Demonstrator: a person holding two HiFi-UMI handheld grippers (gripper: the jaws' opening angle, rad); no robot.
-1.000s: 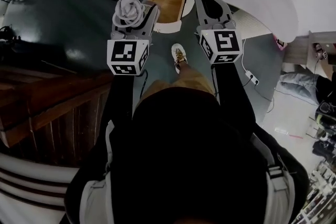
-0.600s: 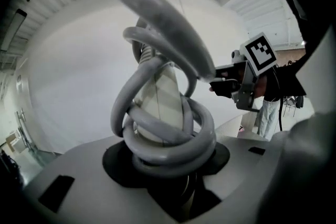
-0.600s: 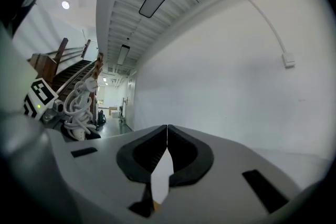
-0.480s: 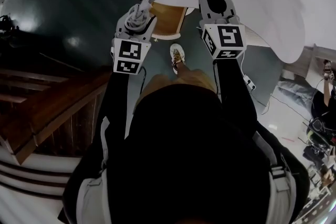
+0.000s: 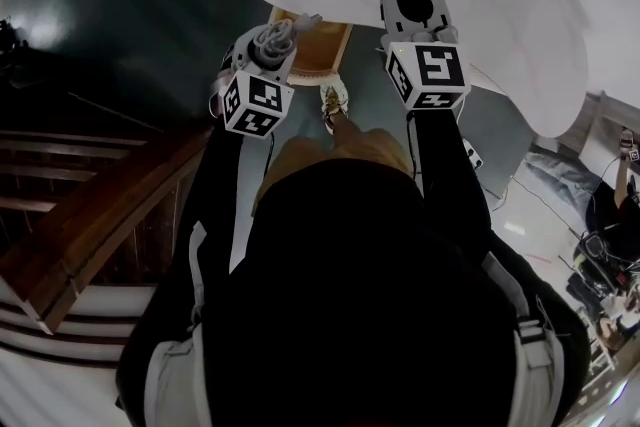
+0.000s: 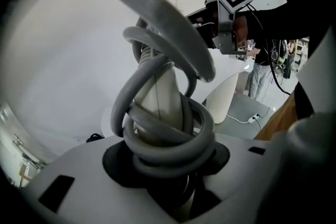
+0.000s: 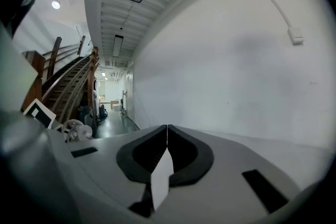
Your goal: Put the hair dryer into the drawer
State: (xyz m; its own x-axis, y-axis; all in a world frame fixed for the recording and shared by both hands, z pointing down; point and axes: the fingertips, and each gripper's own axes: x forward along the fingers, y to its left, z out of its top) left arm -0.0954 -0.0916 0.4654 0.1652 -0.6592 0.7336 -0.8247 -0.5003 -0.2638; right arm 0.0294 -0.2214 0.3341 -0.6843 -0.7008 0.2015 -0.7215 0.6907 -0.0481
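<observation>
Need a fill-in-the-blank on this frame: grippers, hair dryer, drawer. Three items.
1. The cord wrapped round the hair dryer in the left gripper is ___ in colour.
2. The right gripper has its jaws ___, with nothing between them.
3. The wooden drawer under the white table stands ___.
Missing words: grey; shut; open.

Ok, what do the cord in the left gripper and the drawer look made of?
Cord: grey rubber or soft plastic, matte, bending in smooth thick loops. Drawer: probably wood or wood veneer, warm brown; grain too small to see.
</observation>
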